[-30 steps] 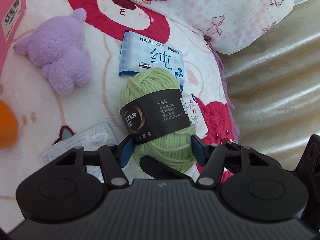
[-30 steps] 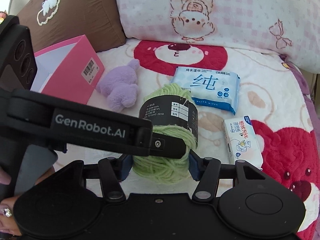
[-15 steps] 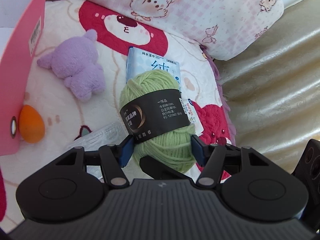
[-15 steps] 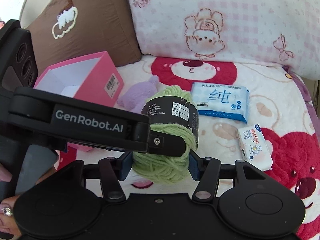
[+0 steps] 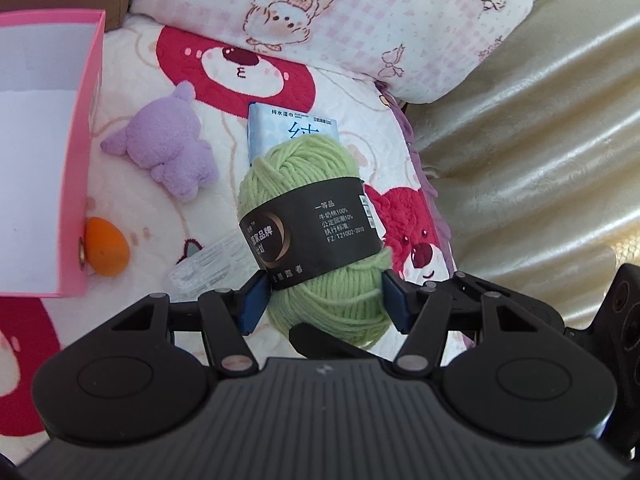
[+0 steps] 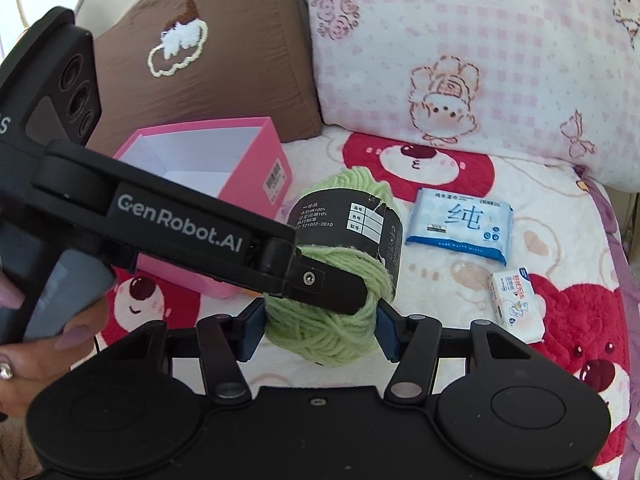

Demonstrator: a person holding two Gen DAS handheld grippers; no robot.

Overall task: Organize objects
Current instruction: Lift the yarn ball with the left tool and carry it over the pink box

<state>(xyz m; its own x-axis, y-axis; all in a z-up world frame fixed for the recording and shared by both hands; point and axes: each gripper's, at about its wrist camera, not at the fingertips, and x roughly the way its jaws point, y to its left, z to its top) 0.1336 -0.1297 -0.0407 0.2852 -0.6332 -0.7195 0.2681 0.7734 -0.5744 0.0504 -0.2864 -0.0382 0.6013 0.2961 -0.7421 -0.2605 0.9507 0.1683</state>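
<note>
Yarn: one green ball of yarn (image 5: 320,236) with a dark paper band, held up above the blanket (image 5: 192,208), right of the pink box.
Left gripper (image 5: 323,305): one; both blue pads press the lower sides of the yarn, clamped on it.
Right gripper (image 6: 318,334): one; its blue pads also squeeze the yarn's lower part, so two grippers grip the same ball.
Hand (image 6: 48,344): one in view, wrapped on the left gripper's handle.
Box: one open pink box (image 6: 240,160), white inside, with nothing showing inside it.
Plush: one purple plush toy (image 5: 168,148) lying just right of the box.
Orange object (image 5: 108,246): one, touching the box's near corner.
Wipes: one blue wet-wipe pack (image 6: 460,222), lying flat.
Tissues: one small white tissue pack (image 6: 516,304), near the wipes.
Clear packet (image 5: 212,268): one, partly hidden behind the left gripper.
Pillows: two, one brown pillow (image 6: 224,56), one pink checked pillow (image 6: 480,48).
</note>
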